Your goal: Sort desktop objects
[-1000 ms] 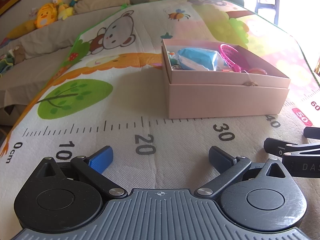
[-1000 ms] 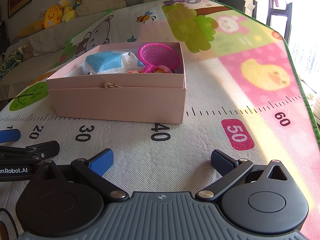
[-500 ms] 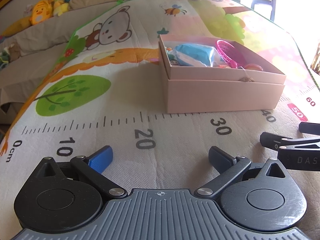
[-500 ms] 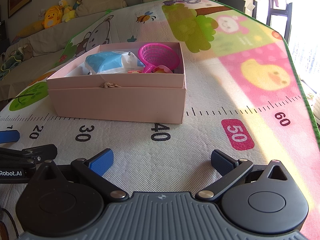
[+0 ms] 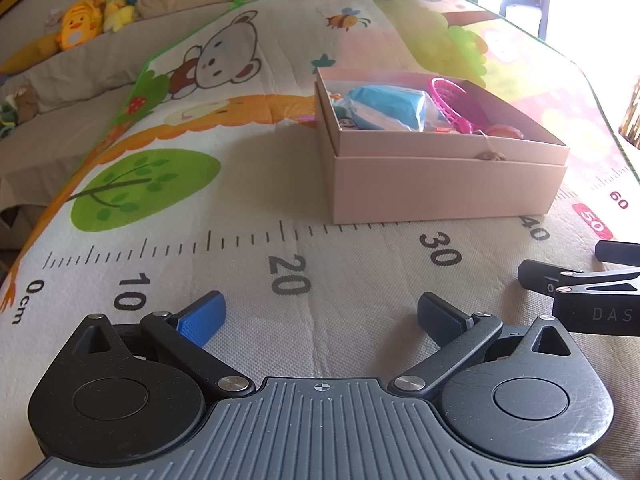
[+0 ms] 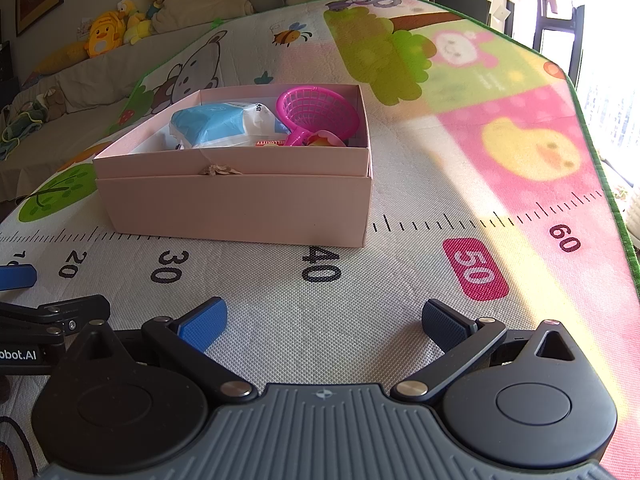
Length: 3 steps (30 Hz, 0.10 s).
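A pink cardboard box [image 5: 444, 188] stands on the play mat; it also shows in the right wrist view [image 6: 240, 204]. Inside lie a blue and white wipes pack [image 6: 216, 126], a pink toy net [image 6: 320, 110] and a small orange-pink object [image 6: 324, 138]. My left gripper [image 5: 320, 316] is open and empty, low over the mat near the 20 mark, short of the box. My right gripper [image 6: 324, 320] is open and empty near the 40 mark, in front of the box. Each gripper's fingers show at the edge of the other's view.
The colourful play mat [image 6: 480, 128] with a printed ruler covers the surface. A sofa with stuffed toys [image 5: 80, 28] and cushions stands behind. The mat's green edge [image 6: 624, 224] runs along the right, next to a bright window.
My left gripper has drifted slightly, so the box sits a little further left and higher in its view. The right gripper has hardly moved.
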Tool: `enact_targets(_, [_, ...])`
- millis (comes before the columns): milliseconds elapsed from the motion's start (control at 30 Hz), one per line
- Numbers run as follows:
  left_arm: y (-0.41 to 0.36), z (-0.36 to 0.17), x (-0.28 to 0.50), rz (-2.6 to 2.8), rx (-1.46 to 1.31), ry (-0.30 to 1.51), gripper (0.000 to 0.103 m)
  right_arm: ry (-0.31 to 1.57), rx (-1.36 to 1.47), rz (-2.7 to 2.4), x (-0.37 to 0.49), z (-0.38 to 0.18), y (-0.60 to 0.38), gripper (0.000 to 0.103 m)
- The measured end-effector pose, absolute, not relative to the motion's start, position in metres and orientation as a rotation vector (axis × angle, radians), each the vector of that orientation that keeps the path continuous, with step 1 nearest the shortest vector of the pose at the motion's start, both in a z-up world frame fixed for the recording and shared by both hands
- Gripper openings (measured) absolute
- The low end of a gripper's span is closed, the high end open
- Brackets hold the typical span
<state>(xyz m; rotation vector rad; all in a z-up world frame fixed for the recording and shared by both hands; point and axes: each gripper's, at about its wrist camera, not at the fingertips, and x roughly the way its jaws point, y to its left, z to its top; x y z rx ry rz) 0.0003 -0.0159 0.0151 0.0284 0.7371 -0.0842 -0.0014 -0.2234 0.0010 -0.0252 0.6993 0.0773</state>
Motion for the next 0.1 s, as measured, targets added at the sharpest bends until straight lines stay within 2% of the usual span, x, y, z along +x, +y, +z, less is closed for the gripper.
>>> enact_targets(100, [-0.0162, 0.0152, 0.0000, -0.085, 0.029, 0.739, 0.103, 0.699, -0.025, 0.077, -0.0015, 0.0011, -0.2232, 0.103])
